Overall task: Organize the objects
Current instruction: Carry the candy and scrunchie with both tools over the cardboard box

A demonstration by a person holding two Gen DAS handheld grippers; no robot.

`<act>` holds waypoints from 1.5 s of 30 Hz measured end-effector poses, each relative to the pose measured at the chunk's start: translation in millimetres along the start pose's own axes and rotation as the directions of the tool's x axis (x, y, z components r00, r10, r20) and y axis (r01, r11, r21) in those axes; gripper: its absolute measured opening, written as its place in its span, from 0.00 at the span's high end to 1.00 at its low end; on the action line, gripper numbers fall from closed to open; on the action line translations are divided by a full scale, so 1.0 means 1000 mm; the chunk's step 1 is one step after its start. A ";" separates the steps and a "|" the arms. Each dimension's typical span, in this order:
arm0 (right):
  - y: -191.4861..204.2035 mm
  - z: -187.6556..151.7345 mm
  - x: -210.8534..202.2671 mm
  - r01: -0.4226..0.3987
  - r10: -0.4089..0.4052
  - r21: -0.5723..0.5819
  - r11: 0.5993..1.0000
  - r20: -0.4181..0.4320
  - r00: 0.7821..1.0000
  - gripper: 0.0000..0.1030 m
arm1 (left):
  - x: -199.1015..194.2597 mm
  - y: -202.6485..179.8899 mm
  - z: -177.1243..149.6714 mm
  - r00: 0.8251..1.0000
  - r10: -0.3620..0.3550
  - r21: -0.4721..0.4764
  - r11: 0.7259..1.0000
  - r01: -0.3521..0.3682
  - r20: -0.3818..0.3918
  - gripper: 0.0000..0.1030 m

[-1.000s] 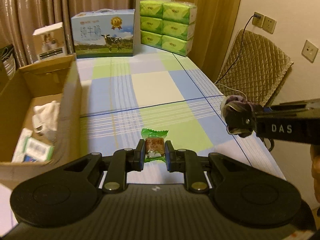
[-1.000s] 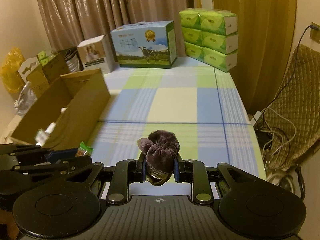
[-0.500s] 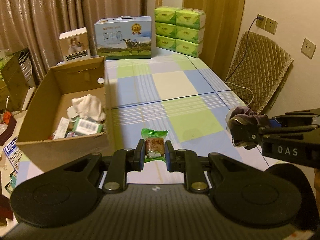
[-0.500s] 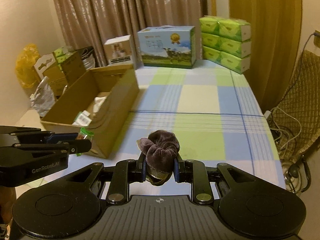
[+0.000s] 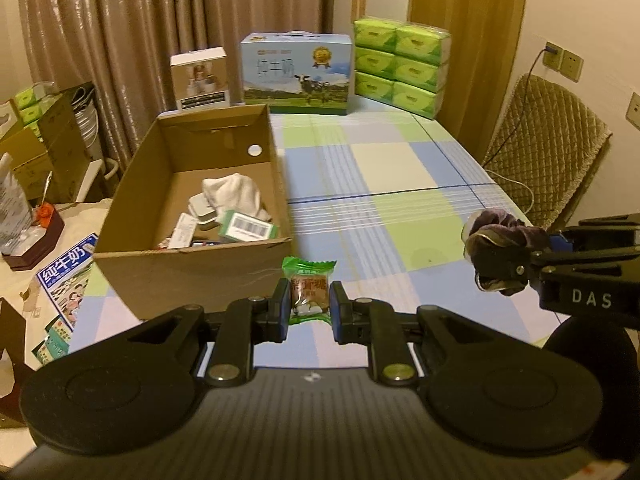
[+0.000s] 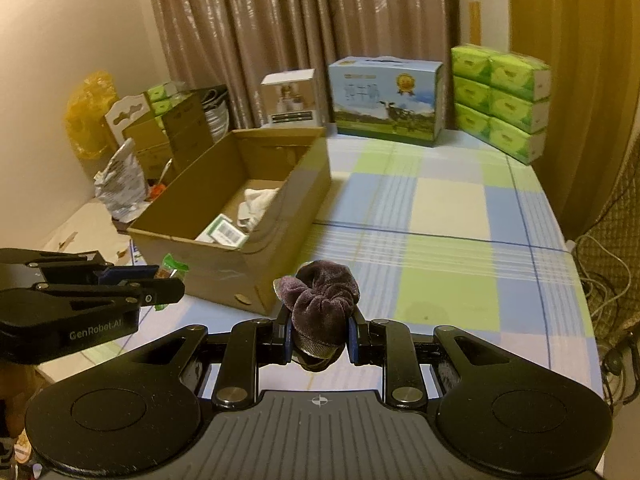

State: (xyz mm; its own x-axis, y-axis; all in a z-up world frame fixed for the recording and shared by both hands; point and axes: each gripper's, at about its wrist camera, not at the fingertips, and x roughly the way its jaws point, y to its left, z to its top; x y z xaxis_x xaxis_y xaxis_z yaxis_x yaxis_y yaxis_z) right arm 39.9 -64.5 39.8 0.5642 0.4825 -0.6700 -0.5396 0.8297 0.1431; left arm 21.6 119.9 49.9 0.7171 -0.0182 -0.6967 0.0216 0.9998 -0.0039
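Note:
My left gripper [image 5: 309, 305] is shut on a green candy packet [image 5: 309, 289], held in the air just short of the near wall of an open cardboard box [image 5: 192, 268]. Inside the box lie a white cloth [image 5: 234, 194], a green barcode carton [image 5: 248, 230] and small packets. My right gripper [image 6: 318, 338] is shut on a dark purple velvet scrunchie [image 6: 320, 300], above the checked tablecloth [image 6: 448, 216] to the right of the box [image 6: 224, 268]. In the right wrist view the left gripper [image 6: 160, 286] with the candy [image 6: 172, 268] shows at the left; in the left wrist view the right gripper [image 5: 500, 268] holds the scrunchie [image 5: 500, 230].
At the table's far edge stand a blue milk carton [image 5: 296, 74], a small white box [image 5: 200, 78] and stacked green tissue packs [image 5: 400, 66]. A quilted chair [image 5: 548, 148] with cables is at the right. Boxes, bags and leaflets crowd the left side [image 6: 132, 148].
Both grippers have drawn back and to the left along the table, each keeping its object. The cardboard box has come from the left edge into fuller view, its contents visible.

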 end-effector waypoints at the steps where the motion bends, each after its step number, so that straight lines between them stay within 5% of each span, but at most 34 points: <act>1: 0.002 0.000 0.001 -0.004 0.004 -0.003 1.000 -0.002 1.000 0.79 | -0.001 0.003 0.000 1.000 0.003 -0.003 1.000 -0.003 -0.001 0.85; 30: 0.052 0.012 0.033 -0.084 0.081 -0.096 0.992 -0.033 0.996 0.79 | -0.014 0.057 -0.005 0.999 0.050 -0.067 0.997 -0.050 0.001 0.85; 45: 0.068 0.046 0.062 -0.115 0.112 -0.135 0.984 -0.029 0.993 0.79 | -0.003 0.091 0.028 0.998 0.069 -0.059 0.996 -0.068 0.010 0.85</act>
State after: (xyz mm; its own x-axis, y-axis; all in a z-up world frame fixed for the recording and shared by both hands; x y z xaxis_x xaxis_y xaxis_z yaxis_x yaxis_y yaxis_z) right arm 67.2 34.4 41.8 0.4815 0.5642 -0.6707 -0.6802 0.7231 0.1200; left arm 40.6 211.0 71.7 0.7241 0.0509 -0.6878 -0.0685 0.9977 0.0018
